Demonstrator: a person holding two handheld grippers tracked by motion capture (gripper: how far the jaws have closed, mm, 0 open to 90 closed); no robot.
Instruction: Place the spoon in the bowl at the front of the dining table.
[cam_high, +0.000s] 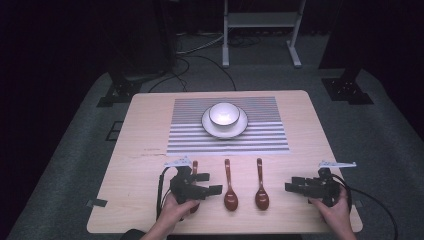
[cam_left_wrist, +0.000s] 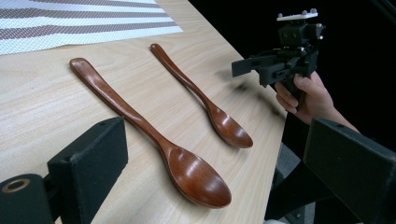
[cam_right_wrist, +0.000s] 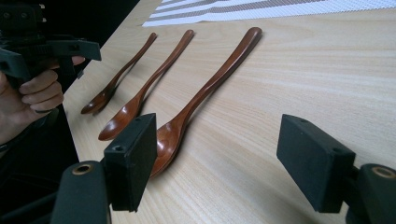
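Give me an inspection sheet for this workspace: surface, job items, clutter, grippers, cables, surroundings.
Surface: light wooden table, a grey-and-white striped placemat laid at its far middle.
Job's things: a white bowl stands on a white plate on the placemat. Three dark red-brown wooden spoons lie side by side along the near edge, bowls toward the person: left spoon partly under the left gripper, middle spoon, right spoon.
Clutter: nothing seen on the table.
Grippers: left gripper and right gripper both open, holding nothing, each in a hand near the table's front edge.
Cables: a black cable trails from each gripper; more run across the floor behind.
Surroundings: grey carpet, white frame legs, dark stands.
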